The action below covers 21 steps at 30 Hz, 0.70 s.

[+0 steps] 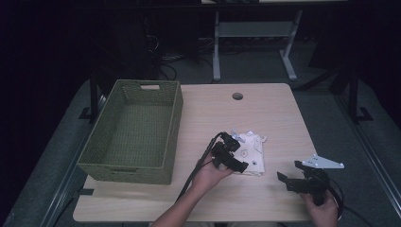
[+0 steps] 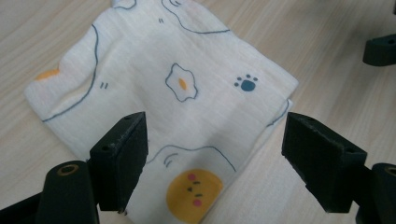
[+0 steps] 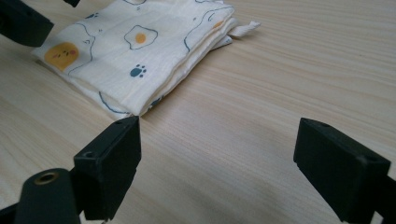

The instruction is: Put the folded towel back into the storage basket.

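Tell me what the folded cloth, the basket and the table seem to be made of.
The cloth looks like thin, soft cotton: matte cream weave, printed eggs and paws, limp stacked folds. The basket looks like woven green cord or paper rope, with a ribbed, matte texture; which fibre is unclear. The table looks like pale wood-grain laminate or veneer: straight printed-looking grain with a low sheen.

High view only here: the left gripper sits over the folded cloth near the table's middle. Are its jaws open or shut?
Observer: Open. In the left gripper view the left gripper has its jaws spread above the cloth, not clamping it.
Operator: What is printed on the cloth?
Observer: Fried eggs, a blue paw print and an orange round face.
Operator: And the right gripper?
Observer: The right gripper is open too, over bare table, facing the cloth's folded corner.
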Motion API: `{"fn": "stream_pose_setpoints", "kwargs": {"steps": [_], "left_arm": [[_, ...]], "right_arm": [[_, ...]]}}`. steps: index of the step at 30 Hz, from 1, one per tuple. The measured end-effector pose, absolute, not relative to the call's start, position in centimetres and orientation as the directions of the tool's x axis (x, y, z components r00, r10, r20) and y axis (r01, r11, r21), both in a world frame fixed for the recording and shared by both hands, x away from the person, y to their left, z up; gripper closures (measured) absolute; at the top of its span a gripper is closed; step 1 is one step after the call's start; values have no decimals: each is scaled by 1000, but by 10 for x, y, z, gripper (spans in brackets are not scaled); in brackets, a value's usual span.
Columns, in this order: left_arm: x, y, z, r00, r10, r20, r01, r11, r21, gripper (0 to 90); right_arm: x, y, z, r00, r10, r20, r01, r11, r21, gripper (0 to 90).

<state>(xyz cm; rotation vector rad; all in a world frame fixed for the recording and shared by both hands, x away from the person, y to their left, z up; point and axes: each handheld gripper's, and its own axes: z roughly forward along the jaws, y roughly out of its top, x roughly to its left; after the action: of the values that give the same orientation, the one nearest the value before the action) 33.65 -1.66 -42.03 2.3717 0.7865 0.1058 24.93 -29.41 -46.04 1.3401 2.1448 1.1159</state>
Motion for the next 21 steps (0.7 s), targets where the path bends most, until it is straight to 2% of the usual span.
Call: {"fn": "stream_pose_setpoints", "kwargs": {"steps": [8, 21], "left_arm": [[349, -27, -420, 809, 570, -143, 535, -615, 579, 228], [369, -40, -427, 783, 611, -116, 568, -628, 531, 228]], "right_arm": [[249, -293, -460, -481, 872, 89, 576, 238, 782, 147], [249, -291, -460, -491, 867, 83, 571, 249, 783, 147]]}}
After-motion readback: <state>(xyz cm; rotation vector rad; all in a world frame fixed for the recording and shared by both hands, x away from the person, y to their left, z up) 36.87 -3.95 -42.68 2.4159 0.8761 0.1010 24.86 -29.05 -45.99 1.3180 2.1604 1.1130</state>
